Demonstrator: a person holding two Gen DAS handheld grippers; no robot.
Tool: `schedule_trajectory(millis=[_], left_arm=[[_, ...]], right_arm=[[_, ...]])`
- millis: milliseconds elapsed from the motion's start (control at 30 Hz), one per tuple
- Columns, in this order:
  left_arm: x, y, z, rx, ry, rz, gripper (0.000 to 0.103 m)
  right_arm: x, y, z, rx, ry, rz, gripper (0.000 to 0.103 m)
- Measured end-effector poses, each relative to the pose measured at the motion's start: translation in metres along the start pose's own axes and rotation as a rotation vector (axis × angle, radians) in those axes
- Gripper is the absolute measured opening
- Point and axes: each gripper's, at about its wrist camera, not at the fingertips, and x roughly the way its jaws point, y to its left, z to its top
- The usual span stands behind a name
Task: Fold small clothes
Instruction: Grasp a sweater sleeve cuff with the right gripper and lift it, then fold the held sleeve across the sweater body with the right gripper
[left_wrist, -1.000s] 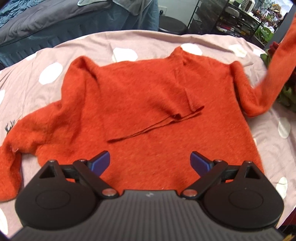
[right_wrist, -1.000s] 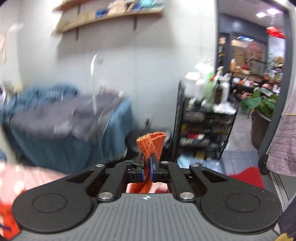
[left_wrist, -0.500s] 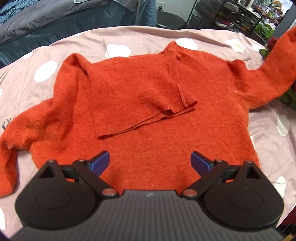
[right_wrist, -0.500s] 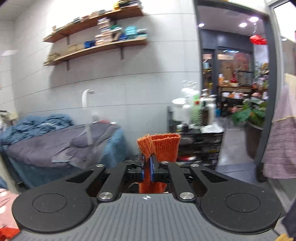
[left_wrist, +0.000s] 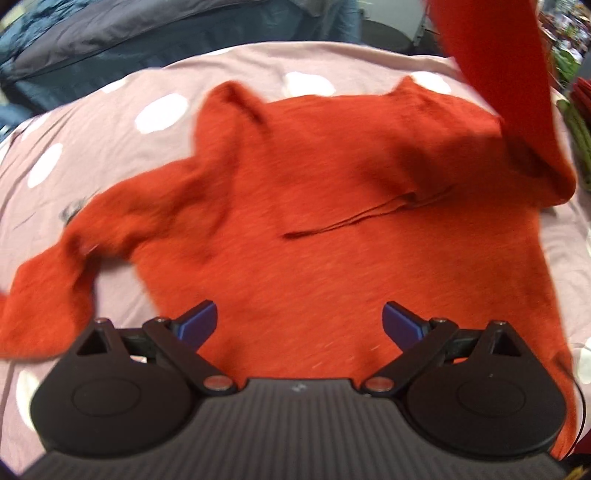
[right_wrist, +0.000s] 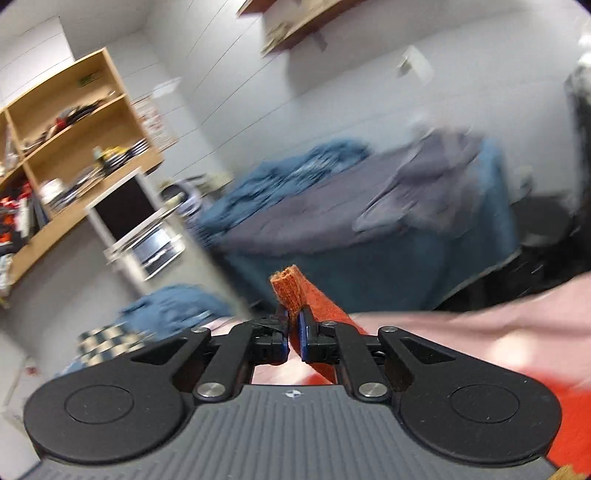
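We see a pink spotted cloth (left_wrist: 110, 147) under the orange sweater (left_wrist: 332, 240); left gripper (left_wrist: 300, 325) gapes, right gripper (right_wrist: 293, 334) pinches its cuff (right_wrist: 290, 291); wooden shelves (right_wrist: 74, 122) upper left.

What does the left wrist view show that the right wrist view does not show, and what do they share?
Only the left wrist view shows the orange sweater spread over the pink spotted cloth, with one sleeve lying flat and the left gripper open above the hem, holding nothing.

Only the right wrist view shows the right gripper shut on the ribbed cuff, plus the wooden shelf unit.

Both show the lifted sleeve, the pink cloth and the blue-grey bedding behind.
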Motion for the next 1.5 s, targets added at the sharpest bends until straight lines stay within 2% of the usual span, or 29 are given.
schedule_trajectory(millis=[167, 300, 433, 500, 533, 567, 633, 733, 833, 867, 900, 967, 1000, 1167, 1267, 1333, 1400, 1467, 1500], left_arm=[[-0.005, 0.039, -0.027, -0.067, 0.031, 0.051, 0.098], [-0.010, 0.070, -0.054, -0.134, 0.065, 0.098, 0.098], [-0.016, 0.096, -0.075, -0.235, 0.077, 0.113, 0.098], [-0.019, 0.104, -0.082, -0.267, 0.075, 0.104, 0.098], [-0.020, 0.106, -0.084, -0.276, 0.076, 0.104, 0.098], [-0.021, 0.107, -0.085, -0.279, 0.076, 0.103, 0.097], [-0.023, 0.106, -0.086, -0.279, 0.064, 0.109, 0.098], [-0.027, 0.109, -0.082, -0.304, 0.010, 0.103, 0.097], [-0.031, 0.108, -0.068, -0.330, -0.063, 0.056, 0.096], [-0.032, 0.104, -0.061, -0.321, -0.086, 0.041, 0.094], [-0.031, 0.099, -0.054, -0.303, -0.104, 0.030, 0.092], [-0.028, 0.086, -0.039, -0.253, -0.130, 0.015, 0.087], [-0.026, 0.078, -0.032, -0.227, -0.143, 0.009, 0.086], [-0.005, 0.036, 0.000, -0.115, -0.206, 0.001, 0.081], [0.023, 0.016, 0.013, -0.037, -0.234, 0.068, 0.083], [0.045, 0.012, 0.020, -0.026, -0.180, 0.124, 0.083], [0.063, 0.016, 0.022, -0.049, -0.132, 0.143, 0.084], [0.070, 0.020, 0.020, -0.069, -0.141, 0.142, 0.095], [0.072, 0.020, 0.021, -0.066, -0.140, 0.146, 0.096]], right_arm=[[0.075, 0.038, -0.066, -0.004, 0.141, 0.071, 0.011], [0.119, 0.053, -0.114, -0.027, 0.244, 0.065, 0.011], [0.141, 0.057, -0.136, -0.046, 0.311, 0.030, 0.012], [0.148, 0.060, -0.146, -0.045, 0.348, 0.043, 0.022], [0.152, 0.061, -0.155, -0.049, 0.372, 0.056, 0.037], [0.152, 0.063, -0.157, -0.052, 0.397, 0.078, 0.058], [0.151, 0.066, -0.166, -0.067, 0.428, 0.152, 0.078], [0.118, 0.061, -0.155, -0.098, 0.377, 0.177, 0.079], [0.087, 0.029, -0.143, -0.082, 0.308, 0.080, 0.078], [0.078, 0.014, -0.140, -0.074, 0.301, 0.032, 0.075], [0.069, -0.003, -0.138, -0.086, 0.302, -0.032, 0.071], [0.060, -0.033, -0.138, -0.141, 0.327, -0.188, 0.056], [0.053, -0.050, -0.138, -0.151, 0.338, -0.262, 0.054], [0.010, -0.105, -0.135, -0.211, 0.313, -0.496, 0.053], [-0.003, -0.125, -0.143, -0.276, 0.354, -0.566, 0.052], [-0.015, -0.135, -0.147, -0.283, 0.359, -0.583, 0.051], [-0.028, -0.143, -0.150, -0.304, 0.341, -0.606, 0.051], [-0.037, -0.157, -0.151, -0.246, 0.337, -0.616, 0.050], [-0.043, -0.167, -0.152, -0.205, 0.344, -0.602, 0.047]])
